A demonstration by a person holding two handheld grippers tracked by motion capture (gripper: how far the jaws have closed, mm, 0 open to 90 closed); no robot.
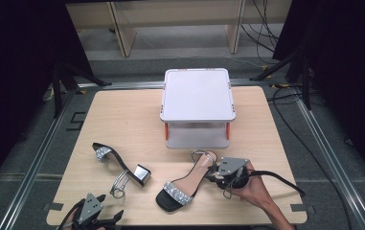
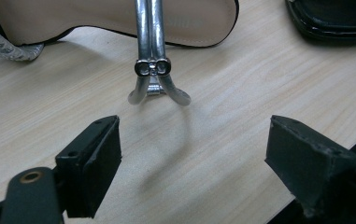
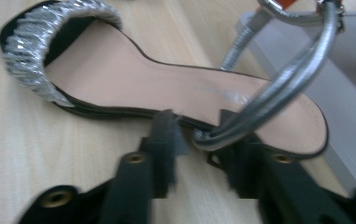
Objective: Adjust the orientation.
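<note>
Lower left of the high view: left hand-held gripper (image 1: 104, 211), near a sandal on its side (image 1: 122, 165). Lower right: right hand-held gripper (image 1: 212, 173) at the heel of the upright sandal (image 1: 186, 186) on the worktop (image 1: 122, 115), below a white stand (image 1: 197, 96).

Left gripper view: jaws wide, empty, silver strap (image 2: 153, 70) beyond.

Right gripper view: jaws narrow around the sandal's edge and strap base (image 3: 222, 135); contact cannot be told.

Left claw (image 1: 96, 216) rests low with jaws wide; right claw (image 1: 217, 173), hand-held, has jaws narrowed.
</note>
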